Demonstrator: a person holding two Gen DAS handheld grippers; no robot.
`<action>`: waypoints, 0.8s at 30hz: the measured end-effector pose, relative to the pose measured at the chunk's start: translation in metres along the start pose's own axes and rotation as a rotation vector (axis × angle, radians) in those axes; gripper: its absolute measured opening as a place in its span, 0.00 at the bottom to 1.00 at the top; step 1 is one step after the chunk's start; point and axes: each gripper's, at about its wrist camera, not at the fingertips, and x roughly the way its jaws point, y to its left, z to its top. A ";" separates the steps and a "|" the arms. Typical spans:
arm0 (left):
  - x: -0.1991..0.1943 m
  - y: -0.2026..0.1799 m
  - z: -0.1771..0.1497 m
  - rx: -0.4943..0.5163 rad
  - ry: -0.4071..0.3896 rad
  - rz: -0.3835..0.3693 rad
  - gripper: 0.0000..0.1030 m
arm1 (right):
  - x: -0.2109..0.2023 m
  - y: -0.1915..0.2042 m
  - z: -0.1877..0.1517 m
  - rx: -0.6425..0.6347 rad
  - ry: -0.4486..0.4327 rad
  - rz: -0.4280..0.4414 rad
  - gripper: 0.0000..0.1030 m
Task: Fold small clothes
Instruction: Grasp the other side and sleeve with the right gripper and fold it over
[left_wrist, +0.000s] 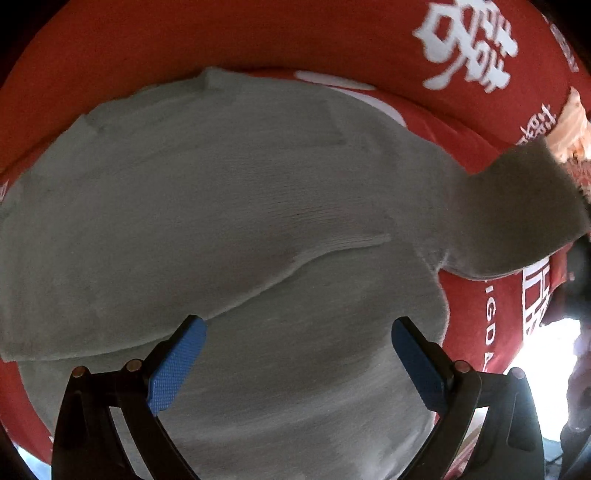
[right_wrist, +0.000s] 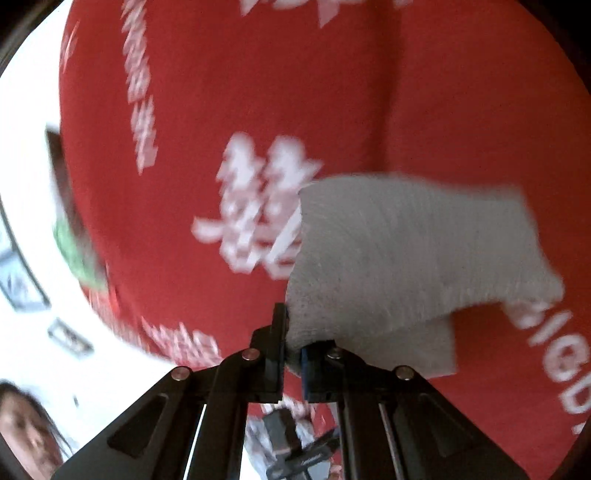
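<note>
A small grey knit garment (left_wrist: 229, 206) lies spread on a red cloth with white characters (left_wrist: 258, 33). My left gripper (left_wrist: 298, 332) is open just above the garment's near part, blue pads (left_wrist: 177, 362) wide apart, holding nothing. One grey sleeve (left_wrist: 517, 210) is lifted at the right. In the right wrist view my right gripper (right_wrist: 293, 343) is shut on the end of that grey sleeve (right_wrist: 406, 254) and holds it up over the red cloth (right_wrist: 258, 92). The view is motion-blurred.
The red cloth's edge (right_wrist: 107, 295) runs down the left of the right wrist view, with bright floor beyond. A person's face (right_wrist: 26, 435) shows at the bottom left. A pale peach fabric item (left_wrist: 569, 125) lies at the right edge of the left view.
</note>
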 end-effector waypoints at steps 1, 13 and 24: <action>-0.004 0.009 -0.001 -0.019 -0.008 -0.012 0.99 | 0.014 0.011 -0.007 -0.036 0.037 0.000 0.07; -0.070 0.130 -0.024 -0.154 -0.180 0.167 0.99 | 0.231 0.025 -0.139 -0.226 0.453 -0.260 0.11; -0.081 0.202 -0.038 -0.255 -0.188 0.045 0.99 | 0.227 -0.020 -0.145 -0.018 0.258 -0.433 0.63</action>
